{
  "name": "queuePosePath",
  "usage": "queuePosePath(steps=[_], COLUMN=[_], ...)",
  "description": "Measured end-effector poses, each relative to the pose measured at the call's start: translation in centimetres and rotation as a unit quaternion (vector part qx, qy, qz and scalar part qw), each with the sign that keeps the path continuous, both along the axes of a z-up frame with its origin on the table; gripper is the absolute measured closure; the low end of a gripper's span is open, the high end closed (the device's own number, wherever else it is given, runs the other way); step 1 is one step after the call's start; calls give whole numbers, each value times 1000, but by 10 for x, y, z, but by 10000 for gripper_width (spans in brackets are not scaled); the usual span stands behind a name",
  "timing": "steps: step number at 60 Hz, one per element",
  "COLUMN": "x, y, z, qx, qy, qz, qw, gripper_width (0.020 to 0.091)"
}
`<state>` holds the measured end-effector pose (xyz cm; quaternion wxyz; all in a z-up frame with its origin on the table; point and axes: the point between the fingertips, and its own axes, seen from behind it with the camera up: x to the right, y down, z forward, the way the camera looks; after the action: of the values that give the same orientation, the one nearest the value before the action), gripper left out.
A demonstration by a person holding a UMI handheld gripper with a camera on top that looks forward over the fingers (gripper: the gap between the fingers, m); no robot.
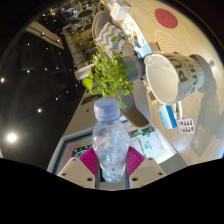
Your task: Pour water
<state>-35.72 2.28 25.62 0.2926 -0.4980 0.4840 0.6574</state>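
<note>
A clear plastic water bottle with a pale blue cap stands between my gripper's fingers, and both magenta pads press against its sides. The whole view is tilted, so the bottle leans with the gripper. Beyond the bottle, to the right, a white mug with dark lettering shows its open mouth toward me. The bottle's cap sits below and to the left of the mug's rim, apart from it. I see no water stream.
A small green potted plant stands just beyond the bottle cap, left of the mug. Small blue-and-white cartons lie under the mug. A white tabletop holds a red disc and other items farther off. Dark room with ceiling lights lies left.
</note>
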Motion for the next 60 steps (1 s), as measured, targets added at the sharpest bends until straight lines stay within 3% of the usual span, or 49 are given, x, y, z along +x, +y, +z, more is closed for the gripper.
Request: queuePosePath(steps=[9,19,27,38,51,60], x=[14,9,5,31,117,186], y=[14,9,4,4,10,16], z=[-36,-49,-26,41,121,122], qx=[-45,-59,-38,53,149,153], qy=[91,98,45,-159,-466,-642], qz=[-12,4,27,33,-25,-53], qw=[995,993,998,985,872,749], gripper_width=[778,773,778,776,773,774])
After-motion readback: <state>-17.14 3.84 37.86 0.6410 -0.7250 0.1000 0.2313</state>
